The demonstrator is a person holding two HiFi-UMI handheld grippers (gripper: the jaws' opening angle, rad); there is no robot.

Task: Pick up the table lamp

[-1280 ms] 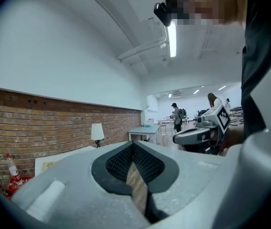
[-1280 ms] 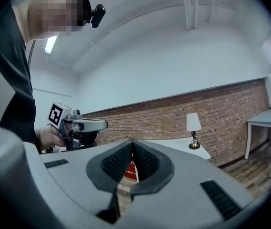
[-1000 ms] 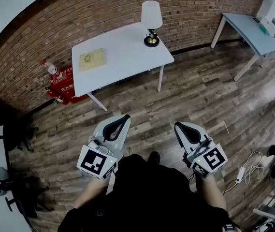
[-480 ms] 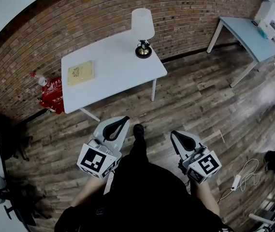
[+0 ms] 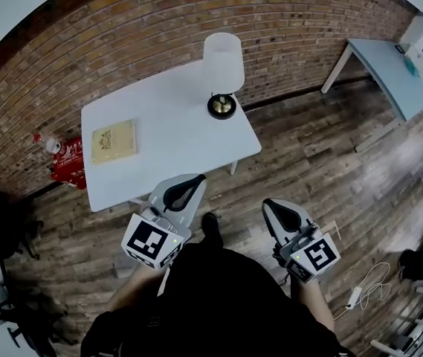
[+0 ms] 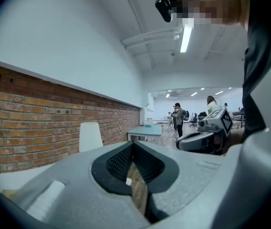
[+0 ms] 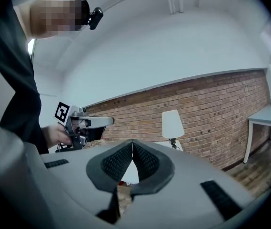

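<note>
In the head view we see the table lamp point(image 5: 222, 69) upright near the far right corner of the tabletop point(image 5: 166, 132), ahead of both grippers. The left gripper point(image 5: 193, 178) seems slightly nearer than the right gripper point(image 5: 269, 202).

Left gripper view: jaws pressed together and empty, table lamp left of them.

Right gripper view: jaws together and empty, table lamp ahead and to the right.

table lamp point(image 5: 222, 76): matt white shade point(image 5: 223, 59), cloth or plastic, can't tell; glossy brass-coloured metal base point(image 5: 221, 107). table point(image 5: 168, 149): smooth matt white top. wall point(image 5: 107, 50): rough red brick. floor point(image 5: 323, 177): worn matt wood planks. left gripper point(image 5: 196, 178), right gripper point(image 5: 268, 203): matt grey plastic shells, black ribbed pads point(image 7: 115, 164).
</note>
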